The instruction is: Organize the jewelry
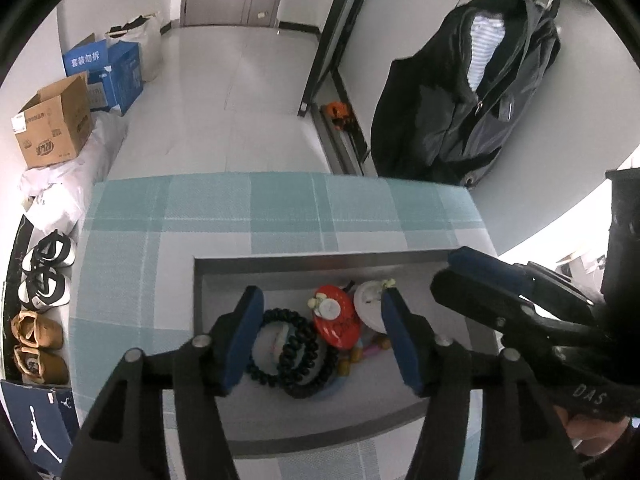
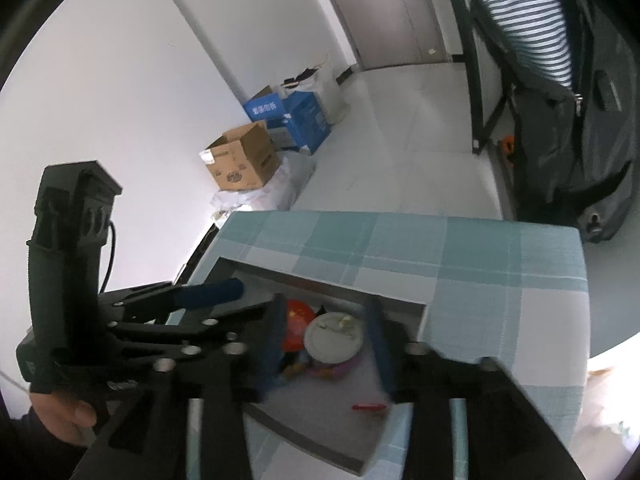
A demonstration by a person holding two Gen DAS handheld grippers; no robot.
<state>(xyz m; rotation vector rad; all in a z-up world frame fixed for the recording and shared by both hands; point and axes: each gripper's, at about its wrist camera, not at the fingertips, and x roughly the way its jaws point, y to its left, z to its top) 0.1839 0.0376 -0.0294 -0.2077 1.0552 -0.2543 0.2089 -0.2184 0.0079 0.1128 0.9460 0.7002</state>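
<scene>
- Two pairs of jaws are mine, and both hang over a grey tray (image 1: pixel 224 276) that sits on a bench covered with a teal-and-white checked cloth (image 1: pixel 280 216).
- My left gripper (image 1: pixel 322 344) has its jaws released, the blue pads standing apart with nothing pressed between them.
- Between and beyond those pads, inside the tray, lies the jewelry: a coiled black bead bracelet (image 1: pixel 296 350) on the left, a red round disc (image 1: pixel 334 316) touching it, and a white round disc (image 1: pixel 368 304) just right of the red one.
- Small coloured beads (image 1: pixel 352 356) lie near the red disc, partly hidden.
- My right gripper (image 2: pixel 328 340) is also released, its jaws apart above the same tray; the white round disc shows in the gap, untouched by either pad.
- A small red piece (image 2: pixel 368 406) lies on the tray floor, nearer than the discs; blur hides what it is.
- Each gripper shows in the other's view, close beside it.
- On the floor at the far left stand a brown cardboard box (image 1: pixel 52 120) and blue boxes (image 1: pixel 116 68); a dark jacket (image 1: pixel 460 92) hangs at the far right.
</scene>
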